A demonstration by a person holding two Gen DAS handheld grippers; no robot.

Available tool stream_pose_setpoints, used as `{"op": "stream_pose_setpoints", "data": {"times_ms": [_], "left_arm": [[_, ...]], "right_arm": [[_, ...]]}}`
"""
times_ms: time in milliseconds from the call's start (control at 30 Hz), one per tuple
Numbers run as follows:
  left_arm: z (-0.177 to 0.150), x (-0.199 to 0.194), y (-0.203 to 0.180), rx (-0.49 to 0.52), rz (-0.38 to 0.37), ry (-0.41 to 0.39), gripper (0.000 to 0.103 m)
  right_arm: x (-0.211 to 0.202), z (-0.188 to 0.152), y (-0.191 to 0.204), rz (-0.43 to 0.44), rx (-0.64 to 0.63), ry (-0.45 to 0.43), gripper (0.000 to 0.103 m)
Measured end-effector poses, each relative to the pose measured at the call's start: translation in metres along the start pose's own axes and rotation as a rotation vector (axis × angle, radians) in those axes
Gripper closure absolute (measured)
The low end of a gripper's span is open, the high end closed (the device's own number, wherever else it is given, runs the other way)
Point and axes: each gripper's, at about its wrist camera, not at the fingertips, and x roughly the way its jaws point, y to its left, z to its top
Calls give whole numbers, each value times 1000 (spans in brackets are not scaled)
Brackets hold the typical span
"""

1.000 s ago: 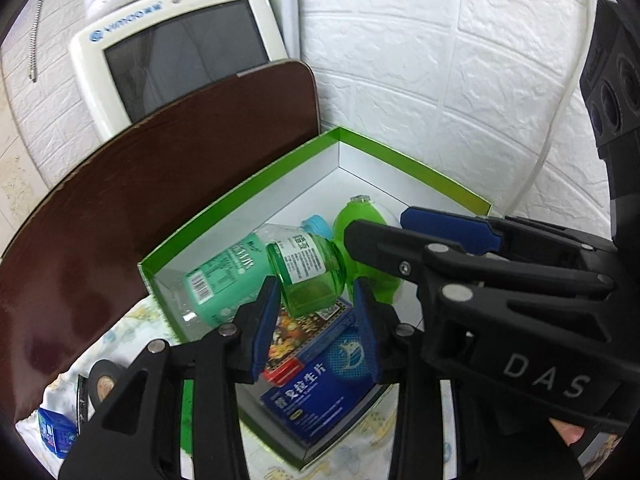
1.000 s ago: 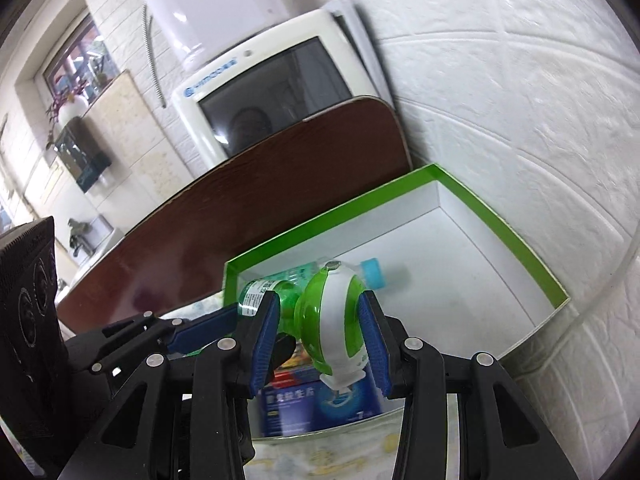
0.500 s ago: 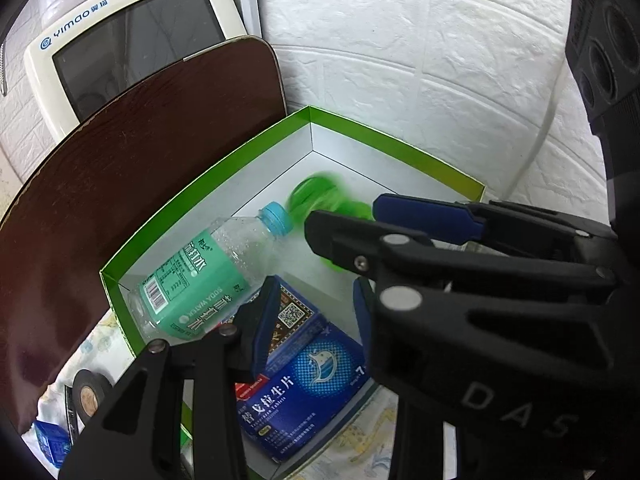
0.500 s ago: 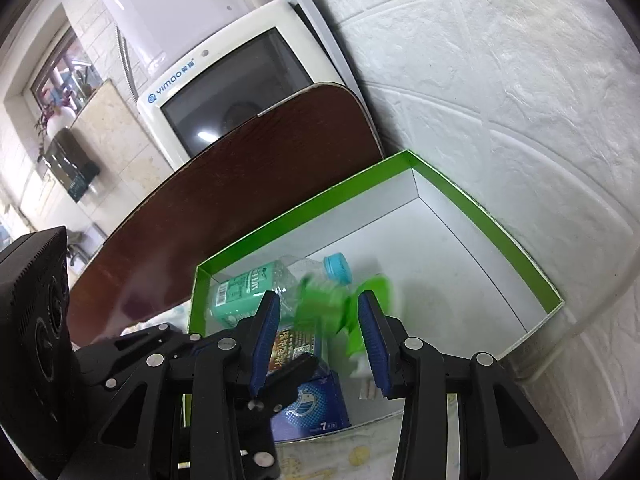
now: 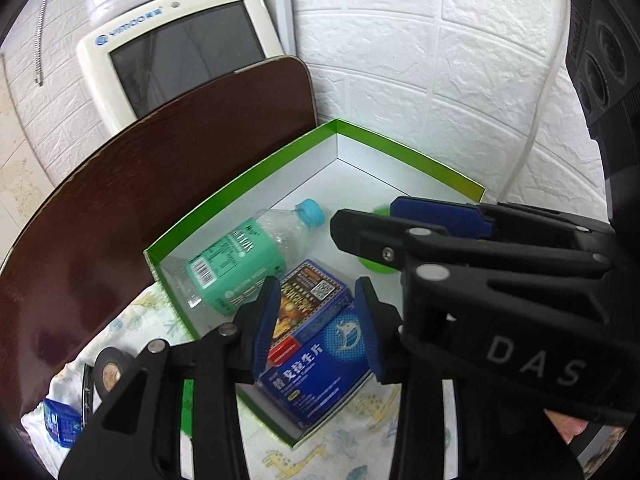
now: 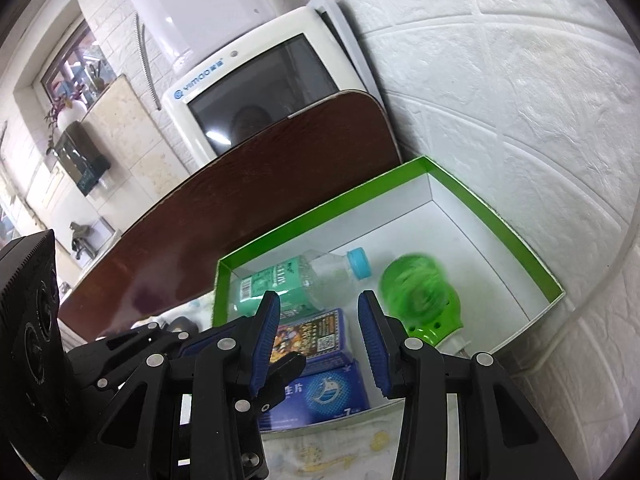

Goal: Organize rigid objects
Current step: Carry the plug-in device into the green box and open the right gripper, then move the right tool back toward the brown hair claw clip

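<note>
A green-rimmed white box (image 5: 404,148) (image 6: 496,220) holds a clear bottle with a teal label (image 5: 240,256) (image 6: 288,280) lying on its side, a blue medicine box (image 5: 320,364) (image 6: 320,388) with a smaller printed box (image 5: 308,300) (image 6: 312,340) on it, and a green and white round object (image 6: 420,296), blurred, lying to the right of the bottle cap. My right gripper (image 6: 318,332) is open and empty above the box's near side. My left gripper (image 5: 314,326) is open and empty over the blue box. The right gripper's arm crosses the left wrist view and hides most of the green object (image 5: 376,268).
A dark brown board (image 5: 140,200) leans behind the box, with a white screen unit (image 5: 180,48) behind it. A black tape roll (image 5: 110,368) and a small blue pack (image 5: 60,424) lie on the patterned cloth (image 5: 352,436) at the left. White brick wall stands right.
My right gripper let go of the green and white object, which dropped into the box beside the bottle cap. Both grippers pulled back and up from the box.
</note>
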Motion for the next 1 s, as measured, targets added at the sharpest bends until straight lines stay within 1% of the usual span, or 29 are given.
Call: {"op": "stream_pose_setpoints", "data": {"times_ms": [167, 233, 300, 367, 433, 600, 667, 767, 833, 867, 1000], "left_arm": [[-14, -20, 17, -39, 26, -25, 66], [-19, -26, 25, -57, 40, -34, 66], [-27, -35, 34, -81, 50, -43, 66], [-37, -43, 45, -109, 66, -51, 64], [-46, -50, 55, -132, 89, -58, 59], [-81, -72, 96, -224, 160, -68, 57], [-96, -76, 119, -289, 187, -63, 57], [-118, -79, 148, -360, 238, -44, 57], [-134, -80, 164, -401, 248, -28, 57], [-140, -80, 170, -418, 250, -22, 57], [-160, -71, 187, -456, 265, 10, 57]], "right_arm": [[-6, -6, 26, 14, -44, 3, 59], [-7, -7, 31, 17, -52, 3, 59], [-8, -12, 47, 27, -81, 11, 59], [-8, -16, 58, 35, -100, 19, 59], [-7, -20, 70, 43, -121, 29, 59], [-5, -36, 100, 66, -182, 62, 59], [-2, -44, 112, 75, -208, 80, 59], [5, -59, 130, 94, -245, 118, 59], [8, -65, 136, 102, -257, 133, 59], [15, -77, 148, 118, -282, 167, 59], [29, -105, 172, 144, -352, 242, 59]]}}
